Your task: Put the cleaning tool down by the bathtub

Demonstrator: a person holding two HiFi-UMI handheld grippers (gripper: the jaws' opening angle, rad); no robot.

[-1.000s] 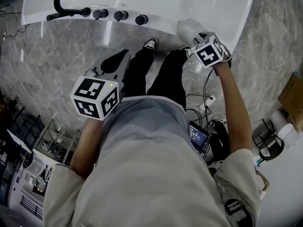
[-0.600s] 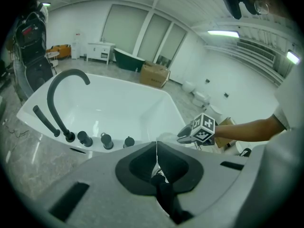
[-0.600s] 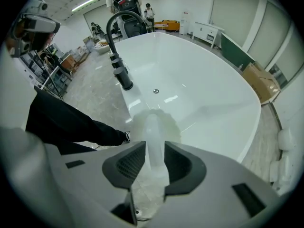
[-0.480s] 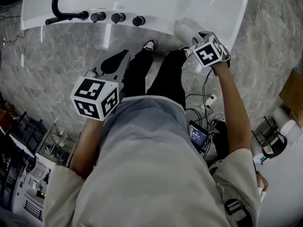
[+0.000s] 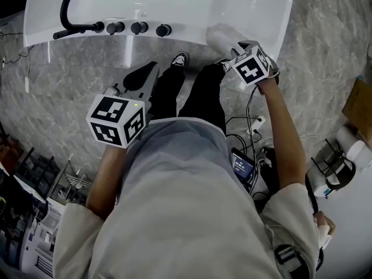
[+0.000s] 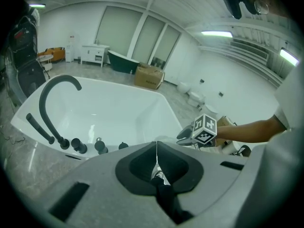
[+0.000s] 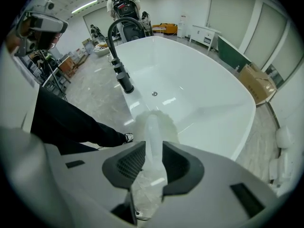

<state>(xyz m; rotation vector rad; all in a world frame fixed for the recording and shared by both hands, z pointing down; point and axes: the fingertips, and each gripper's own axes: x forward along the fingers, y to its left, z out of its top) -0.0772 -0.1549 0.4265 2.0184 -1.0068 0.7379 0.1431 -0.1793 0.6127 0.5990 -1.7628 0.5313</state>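
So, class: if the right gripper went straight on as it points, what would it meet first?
Likely the near rim of the tub, the tool it holds touching before the right gripper itself; depth is unclear.

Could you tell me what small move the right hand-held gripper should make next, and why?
Probably lower the right hand-held gripper toward the marble floor beside the bathtub. Its jaws are clamped on the handle of the cleaning tool, and the tool's head hangs over the tub's rim, above the floor, so releasing it now would likely drop it.
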